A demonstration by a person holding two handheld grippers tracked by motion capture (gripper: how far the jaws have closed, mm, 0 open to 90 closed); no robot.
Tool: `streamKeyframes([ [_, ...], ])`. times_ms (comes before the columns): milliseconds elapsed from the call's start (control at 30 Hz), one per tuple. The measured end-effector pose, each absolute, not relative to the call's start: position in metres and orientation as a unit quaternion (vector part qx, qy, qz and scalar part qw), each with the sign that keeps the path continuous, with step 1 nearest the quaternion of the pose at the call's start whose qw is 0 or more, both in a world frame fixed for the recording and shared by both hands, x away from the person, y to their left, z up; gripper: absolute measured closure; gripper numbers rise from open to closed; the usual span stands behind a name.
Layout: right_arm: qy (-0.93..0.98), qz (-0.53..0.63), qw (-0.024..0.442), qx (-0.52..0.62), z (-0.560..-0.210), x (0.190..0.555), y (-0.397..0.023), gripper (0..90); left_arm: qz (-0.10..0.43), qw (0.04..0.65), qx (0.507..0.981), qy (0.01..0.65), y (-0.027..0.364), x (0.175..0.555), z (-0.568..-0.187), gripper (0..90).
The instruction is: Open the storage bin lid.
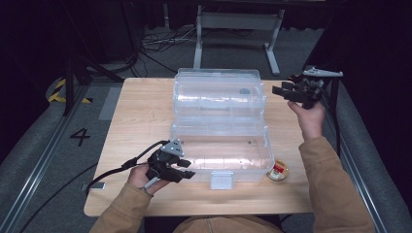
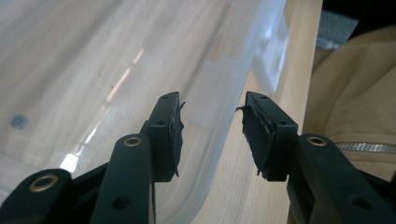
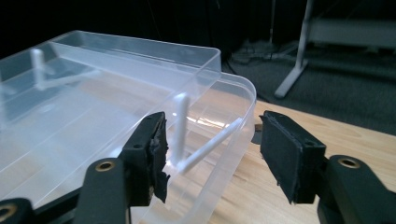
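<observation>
My small round gold-and-red thing [image 1: 278, 171] sits half hidden behind the clear plastic box [image 1: 221, 145]; too small to identify.

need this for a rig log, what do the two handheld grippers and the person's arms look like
Both grippers are black with two flat, pad-faced jaws and brass-coloured pivot pins. The left gripper carries a grey three-cornered plate on top and trails a black cable off to the left. The right gripper also has a grey plate. Both arms wear tan sleeves, and the jacket has a metal zip.
</observation>
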State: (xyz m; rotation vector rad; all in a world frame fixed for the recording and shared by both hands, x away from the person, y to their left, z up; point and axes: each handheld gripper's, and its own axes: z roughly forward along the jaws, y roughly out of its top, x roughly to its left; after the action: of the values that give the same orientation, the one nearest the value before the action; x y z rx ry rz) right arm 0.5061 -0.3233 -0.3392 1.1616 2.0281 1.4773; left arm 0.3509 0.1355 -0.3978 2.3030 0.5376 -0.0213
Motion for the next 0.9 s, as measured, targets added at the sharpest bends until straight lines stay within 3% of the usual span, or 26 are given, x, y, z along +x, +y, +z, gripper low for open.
streamKeyframes([
  [300, 0.724, 0.535, 0.185, 0.393, -0.343, 0.446, -0.342, 41.4, 0.052, 0.461, 0.849, 0.255, 0.163, 0.363, -0.362, 55.3],
  [500, 0.746, 0.513, 0.201, 0.374, -0.335, 0.42, -0.353, 40.7, 0.085, 0.459, 0.825, 0.317, 0.18, 0.369, -0.354, 53.9],
  [900, 0.766, 0.498, 0.188, 0.361, -0.331, 0.397, -0.367, 43.2, 0.109, 0.437, 0.824, 0.345, 0.186, 0.38, -0.352, 52.8],
])
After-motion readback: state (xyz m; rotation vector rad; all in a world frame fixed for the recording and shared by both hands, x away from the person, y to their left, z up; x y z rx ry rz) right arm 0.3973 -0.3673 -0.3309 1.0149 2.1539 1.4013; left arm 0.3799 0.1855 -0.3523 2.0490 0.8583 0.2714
